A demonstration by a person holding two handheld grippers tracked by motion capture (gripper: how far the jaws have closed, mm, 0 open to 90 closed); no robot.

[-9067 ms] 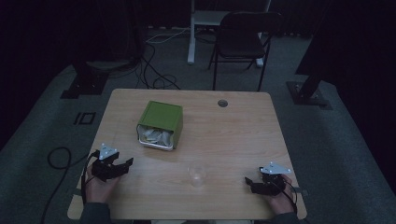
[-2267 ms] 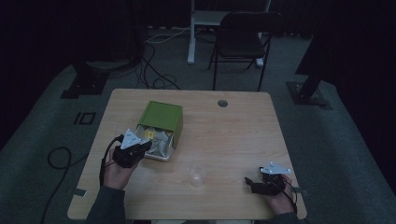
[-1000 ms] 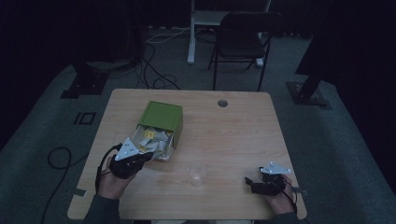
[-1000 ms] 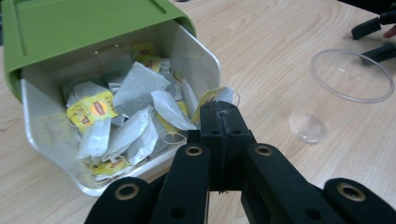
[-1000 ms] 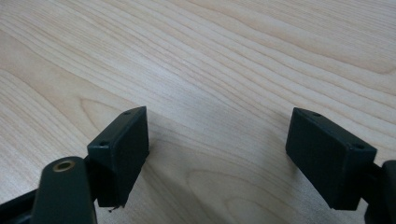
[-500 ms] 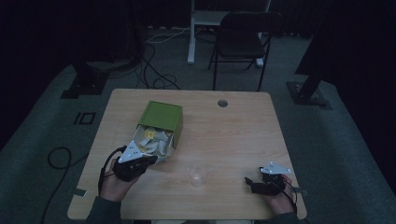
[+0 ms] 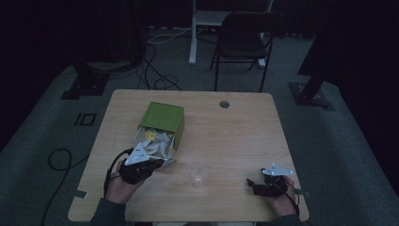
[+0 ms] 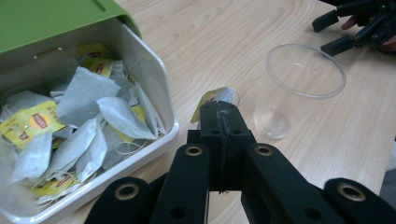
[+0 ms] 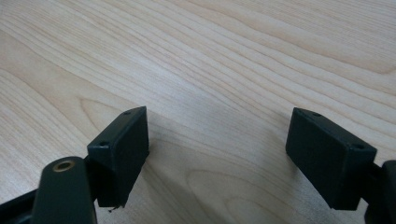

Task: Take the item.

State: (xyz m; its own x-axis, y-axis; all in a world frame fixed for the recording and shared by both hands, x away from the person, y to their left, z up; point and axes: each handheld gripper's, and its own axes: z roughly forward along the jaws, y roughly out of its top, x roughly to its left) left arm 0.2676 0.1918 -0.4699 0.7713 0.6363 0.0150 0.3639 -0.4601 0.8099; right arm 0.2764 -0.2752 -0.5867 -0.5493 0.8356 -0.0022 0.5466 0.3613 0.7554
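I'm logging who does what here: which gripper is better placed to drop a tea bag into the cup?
The left gripper: it is shut on a tea bag, beside the cup. The right gripper rests open on the table.

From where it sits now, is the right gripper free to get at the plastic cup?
Probably yes. The right gripper rests open on the table, with bare wood between it and the plastic cup. The left gripper, shut on a tea bag, sits on the cup's other side.

A dark chair (image 7: 244,35) stands on dim grey carpet (image 7: 329,141) behind the wooden table (image 7: 235,132)
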